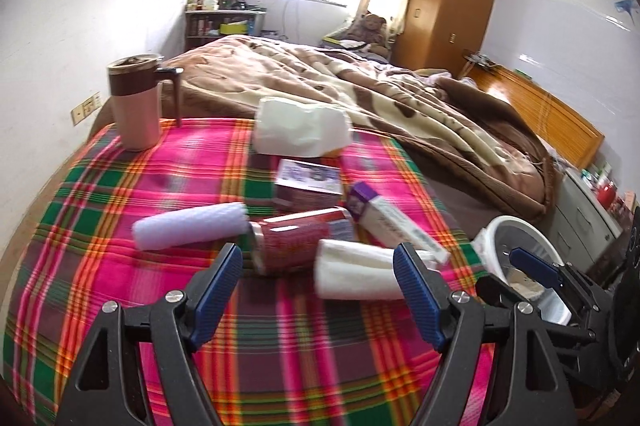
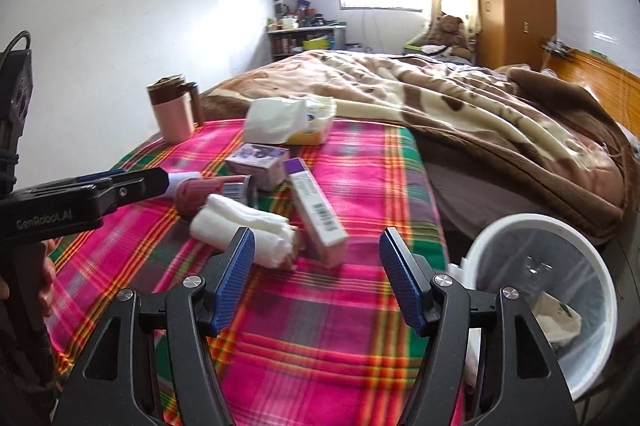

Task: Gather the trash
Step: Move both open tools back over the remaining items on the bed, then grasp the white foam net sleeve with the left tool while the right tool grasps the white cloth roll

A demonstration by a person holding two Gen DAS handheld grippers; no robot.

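Note:
Trash lies on the plaid bedcover [image 1: 120,226]: a red can [image 1: 298,238] on its side, a white foam roll [image 1: 188,226], a folded white cloth [image 1: 356,274], a long purple-and-white box [image 1: 394,222], a small purple box [image 1: 306,181] and a tissue pack [image 1: 300,129]. My left gripper [image 1: 318,290] is open and empty, just in front of the can and cloth. My right gripper [image 2: 316,276] is open and empty, near the cloth [image 2: 248,230] and long box [image 2: 318,214]. A white bin [image 2: 560,290] stands at the bed's right edge with some paper inside.
A pink travel mug [image 1: 138,101] stands at the far left of the cover. A brown blanket [image 1: 360,81] lies heaped behind the trash. A wooden wardrobe [image 1: 448,1] and headboard [image 1: 544,109] are at the right. The left gripper [image 2: 132,181] shows in the right wrist view.

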